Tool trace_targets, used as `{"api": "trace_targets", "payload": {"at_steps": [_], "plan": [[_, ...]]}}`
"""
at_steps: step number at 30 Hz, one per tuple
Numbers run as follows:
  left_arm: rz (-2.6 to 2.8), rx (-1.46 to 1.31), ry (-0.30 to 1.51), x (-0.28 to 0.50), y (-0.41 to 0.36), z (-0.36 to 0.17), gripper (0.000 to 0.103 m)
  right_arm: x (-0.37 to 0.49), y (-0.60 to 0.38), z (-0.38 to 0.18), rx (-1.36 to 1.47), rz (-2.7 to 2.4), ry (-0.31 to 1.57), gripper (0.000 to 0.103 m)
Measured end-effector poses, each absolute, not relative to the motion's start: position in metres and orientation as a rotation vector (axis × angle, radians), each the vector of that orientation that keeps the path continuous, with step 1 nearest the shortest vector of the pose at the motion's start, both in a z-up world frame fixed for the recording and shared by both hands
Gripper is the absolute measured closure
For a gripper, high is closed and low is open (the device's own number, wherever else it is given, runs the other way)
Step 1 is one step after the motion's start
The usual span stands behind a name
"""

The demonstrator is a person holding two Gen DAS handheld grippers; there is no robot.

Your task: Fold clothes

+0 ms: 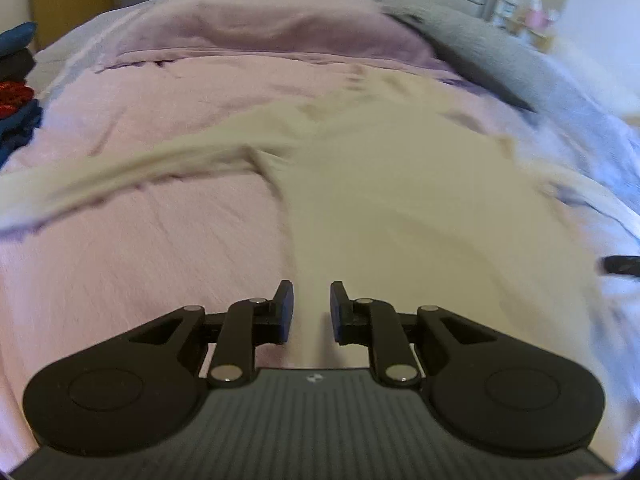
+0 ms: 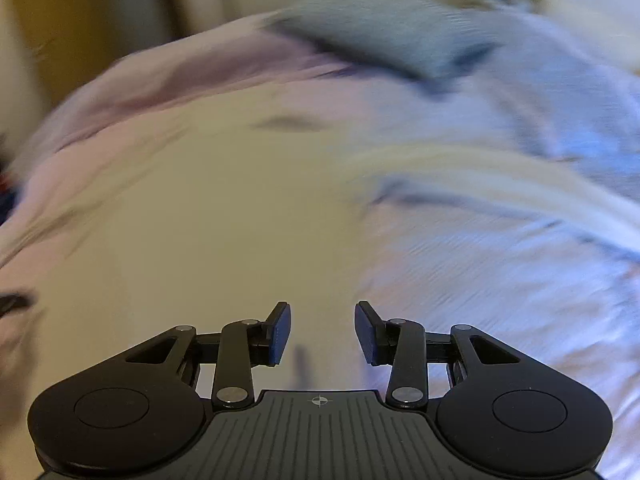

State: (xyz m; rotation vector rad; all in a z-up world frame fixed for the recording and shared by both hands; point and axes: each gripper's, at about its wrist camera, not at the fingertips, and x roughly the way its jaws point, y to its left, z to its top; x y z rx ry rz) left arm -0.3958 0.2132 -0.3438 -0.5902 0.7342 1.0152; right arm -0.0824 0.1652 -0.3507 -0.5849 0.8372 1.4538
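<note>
Cream garment (image 1: pixel 400 184) spread on bed (image 1: pixel 140 248), frame centre. Left tool (image 1: pixel 311 312) and right tool (image 2: pixel 322 332) both parted, empty

No readable text anywhere here, honestly. Only a tiny white crosshair mark (image 2: pixel 319 401) sits on the ribbed dark grey gripper body (image 2: pixel 320 440). It's not lettering.

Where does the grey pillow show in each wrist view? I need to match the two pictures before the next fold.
Left wrist view: the grey pillow lies at upper right, on the far edge of the bed.
Right wrist view: the grey pillow lies at top centre, blurred.
Shared landmark: the cream garment spread on the pink cover, with one sleeve stretching left in the left wrist view.
</note>
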Motion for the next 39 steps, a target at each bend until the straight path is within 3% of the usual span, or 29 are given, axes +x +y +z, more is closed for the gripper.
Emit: {"api": "trace_targets", "payload": {"at_steps": [5,11,15,18,21,26,39], "plan": [[1.002,-0.546,0.868,-0.403,0.127,-0.355,0.086,-0.092,0.089,-0.381,-0.729,1.425,0.916,0.064],[1.123,-0.749,0.857,-0.449,0.058,-0.329,0.088,-0.086,-0.010,-0.366,-0.764,1.332,1.091,0.063],[1.102,-0.639,0.826,-0.437,0.038,-0.302,0.086,-0.083,-0.029,-0.339,-0.673,1.371,1.011,0.063],[0.982,-0.446,0.854,-0.407,0.031,-0.295,0.085,-0.114,-0.028,-0.322,-0.732,1.498,0.779,0.064],[0.827,-0.230,0.901,-0.372,0.020,-0.303,0.083,-0.148,-0.029,-0.328,-0.833,1.604,0.530,0.064],[0.673,0.044,0.989,-0.335,0.005,-0.331,0.081,-0.188,-0.028,-0.361,-1.005,1.657,0.289,0.064],[0.538,0.308,1.081,-0.324,-0.008,-0.358,0.080,-0.209,-0.019,-0.388,-1.114,1.602,0.141,0.064]]}}
